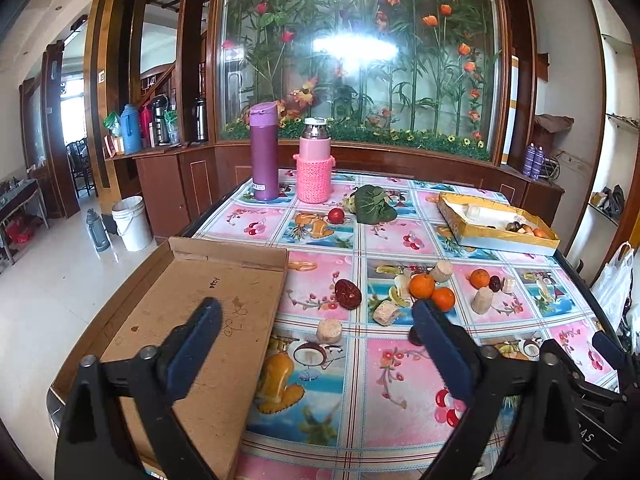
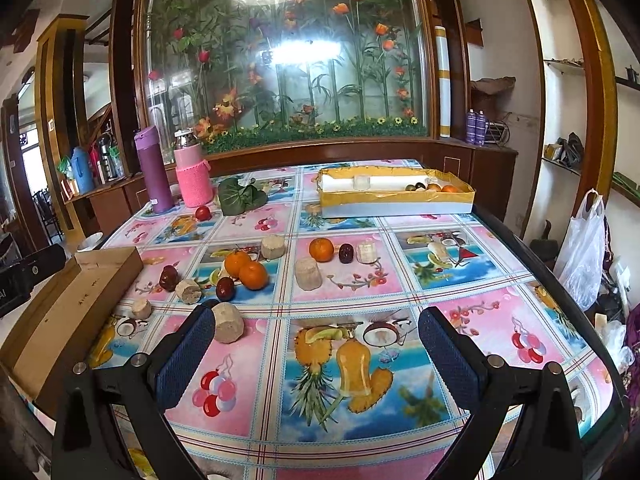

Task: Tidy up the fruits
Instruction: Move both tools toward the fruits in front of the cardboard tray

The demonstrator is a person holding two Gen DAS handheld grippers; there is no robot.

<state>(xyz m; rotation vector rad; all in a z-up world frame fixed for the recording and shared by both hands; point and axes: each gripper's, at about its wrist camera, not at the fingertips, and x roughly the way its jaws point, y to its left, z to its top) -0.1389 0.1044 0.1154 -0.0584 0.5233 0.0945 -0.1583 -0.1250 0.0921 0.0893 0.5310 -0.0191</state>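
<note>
Both the left gripper (image 1: 316, 316) and right gripper (image 2: 316, 322) gape empty over bare bench (image 2: 460, 300) right of the cardboard tray (image 1: 192, 312), near its edge.

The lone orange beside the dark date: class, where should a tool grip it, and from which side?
Grip the lone orange across its widest middle, coming down from above. It is round, so pads slip off higher up; the dark date sits close on one side, so close front to back.
</note>
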